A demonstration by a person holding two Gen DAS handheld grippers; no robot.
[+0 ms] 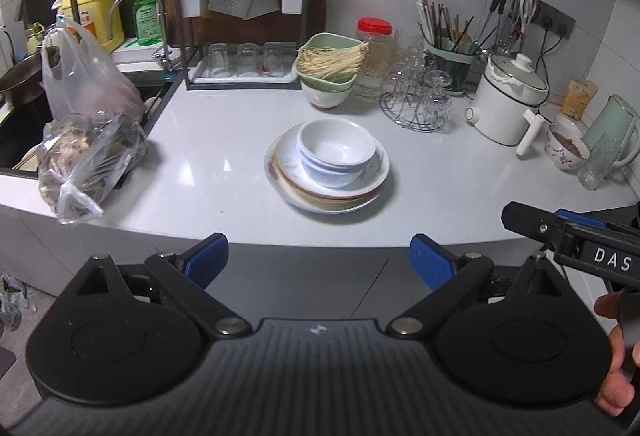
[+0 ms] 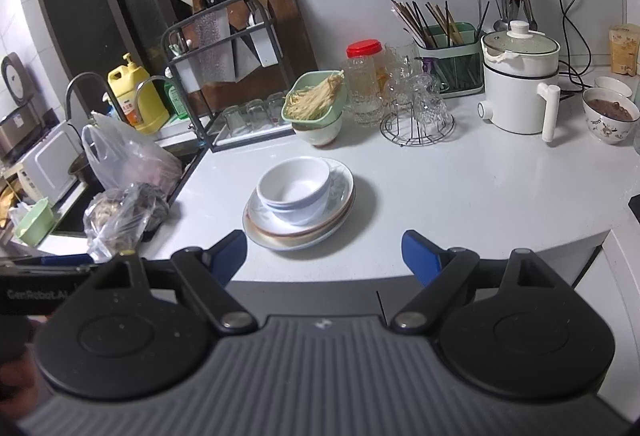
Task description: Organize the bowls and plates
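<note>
A stack of plates sits in the middle of the white counter, with two nested white bowls on top. The same plates and bowls show in the right wrist view. My left gripper is open and empty, held back in front of the counter's front edge, below the stack. My right gripper is open and empty, also off the front edge, just near the stack. The right gripper's body shows at the right of the left wrist view.
Plastic bags lie at the sink's edge on the left. A green basket of noodles on a bowl, a red-lidded jar, a glass rack, a white electric pot and a filled bowl stand behind and right.
</note>
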